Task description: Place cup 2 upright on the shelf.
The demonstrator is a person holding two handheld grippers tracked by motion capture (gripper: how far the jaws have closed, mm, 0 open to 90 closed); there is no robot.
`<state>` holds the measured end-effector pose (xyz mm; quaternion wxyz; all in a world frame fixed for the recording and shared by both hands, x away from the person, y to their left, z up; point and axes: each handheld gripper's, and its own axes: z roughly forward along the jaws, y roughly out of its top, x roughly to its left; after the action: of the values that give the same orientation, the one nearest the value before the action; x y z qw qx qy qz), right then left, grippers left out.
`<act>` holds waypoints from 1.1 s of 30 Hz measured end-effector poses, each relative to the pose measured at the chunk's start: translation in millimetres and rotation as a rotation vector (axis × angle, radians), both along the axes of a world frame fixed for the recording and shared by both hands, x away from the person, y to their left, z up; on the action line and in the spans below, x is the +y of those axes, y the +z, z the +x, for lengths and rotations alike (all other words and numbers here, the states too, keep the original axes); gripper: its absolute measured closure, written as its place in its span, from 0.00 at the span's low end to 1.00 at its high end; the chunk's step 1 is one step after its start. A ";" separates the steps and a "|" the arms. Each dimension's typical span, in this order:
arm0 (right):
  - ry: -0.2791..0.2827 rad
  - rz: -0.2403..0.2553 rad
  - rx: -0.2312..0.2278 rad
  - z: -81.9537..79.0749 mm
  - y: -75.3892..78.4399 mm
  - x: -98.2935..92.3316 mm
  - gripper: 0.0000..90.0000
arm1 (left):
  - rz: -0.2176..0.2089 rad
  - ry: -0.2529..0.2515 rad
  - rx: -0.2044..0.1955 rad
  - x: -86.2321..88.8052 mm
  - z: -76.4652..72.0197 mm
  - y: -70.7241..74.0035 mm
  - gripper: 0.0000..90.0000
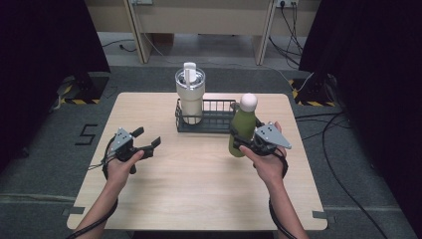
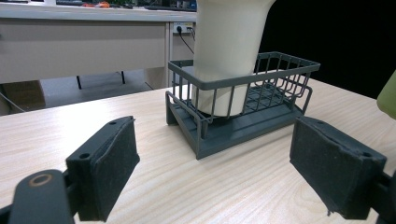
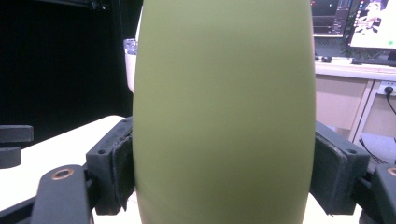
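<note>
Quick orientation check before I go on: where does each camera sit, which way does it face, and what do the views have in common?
High view: above the person's side, looking forward and down on the table; both forearms, left gripper, right gripper.
Left gripper view: rides the left gripper, facing the wire basket holding the cream tumbler; open jaws.
Right gripper view: rides the right gripper, facing the green bottle; jaws clamping it.
Shared: bottle, tumbler.

One readable mark: a dark "5" on the grey floor, left of the table, mid-left of the high view. Monitor screens, upper right of the right gripper view, are too blurred to read.
</note>
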<state>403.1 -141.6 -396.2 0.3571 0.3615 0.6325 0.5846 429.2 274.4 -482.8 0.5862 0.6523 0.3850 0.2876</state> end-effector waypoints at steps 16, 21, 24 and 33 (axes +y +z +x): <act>-0.004 0.011 -0.004 12.0 5.8 6.5 0.25 | 0.000 0.004 0.002 0.6 -0.8 -0.1 0.16; -0.008 0.015 -0.006 16.7 7.8 8.5 0.25 | -0.001 0.005 0.003 0.8 -1.1 -0.2 0.16; -0.014 0.014 -0.009 18.9 9.0 9.3 0.25 | -0.002 0.005 0.005 1.2 -1.2 -0.4 0.16; -0.021 0.019 -0.013 26.1 13.6 11.0 0.25 | -0.001 0.004 0.007 0.7 -1.4 -0.7 0.16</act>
<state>429.2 -130.6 -382.6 0.3640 0.3678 0.6207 0.5890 427.8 275.2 -483.5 0.5846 0.6522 0.3887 0.2861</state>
